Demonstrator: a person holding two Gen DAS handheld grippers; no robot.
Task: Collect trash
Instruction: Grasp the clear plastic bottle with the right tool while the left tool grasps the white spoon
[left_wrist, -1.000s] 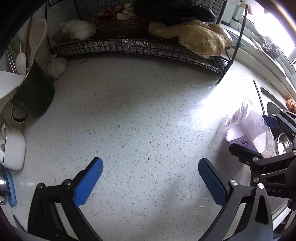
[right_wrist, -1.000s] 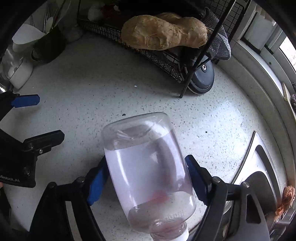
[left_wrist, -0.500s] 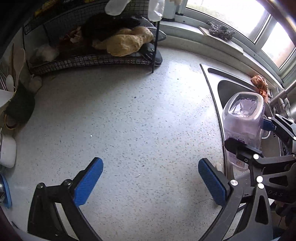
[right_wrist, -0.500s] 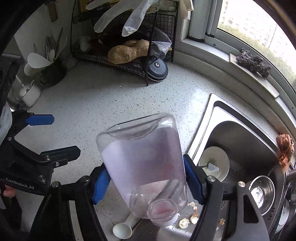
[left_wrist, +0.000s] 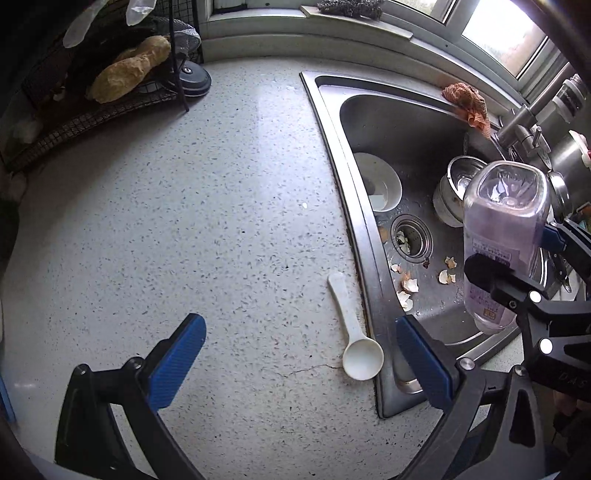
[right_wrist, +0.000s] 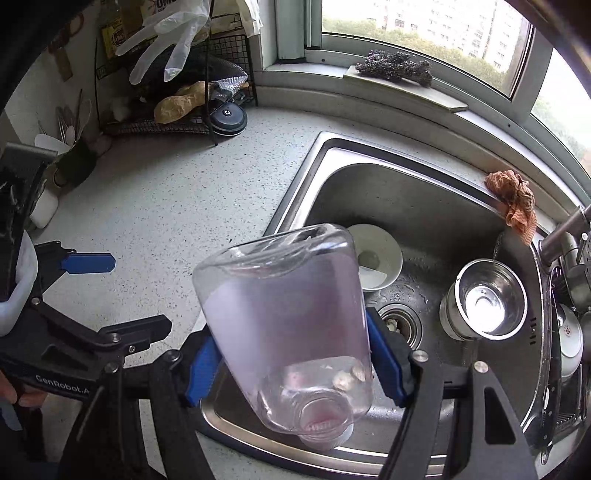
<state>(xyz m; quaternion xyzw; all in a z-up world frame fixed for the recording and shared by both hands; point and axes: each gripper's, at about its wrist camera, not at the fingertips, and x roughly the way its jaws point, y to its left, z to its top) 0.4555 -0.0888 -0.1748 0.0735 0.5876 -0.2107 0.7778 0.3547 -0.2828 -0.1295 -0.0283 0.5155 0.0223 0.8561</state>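
Observation:
A clear plastic bottle with a pale label hangs neck down over the steel sink, and my right gripper is shut on its sides. In the left wrist view the same bottle shows at the right, above the sink basin. My left gripper stands open with nothing in it over the speckled counter by the sink's left rim. A white plastic spoon lies on the counter just ahead of its right finger. Eggshell bits are scattered around the drain.
In the sink sit a white bowl and a steel bowl. An orange cloth hangs on the far rim beside the tap. A wire rack with a glove stands at the back left.
Both grippers have swung from the counter by the wire rack over to the sink. The bottle came along in the right gripper and has tipped further neck down.

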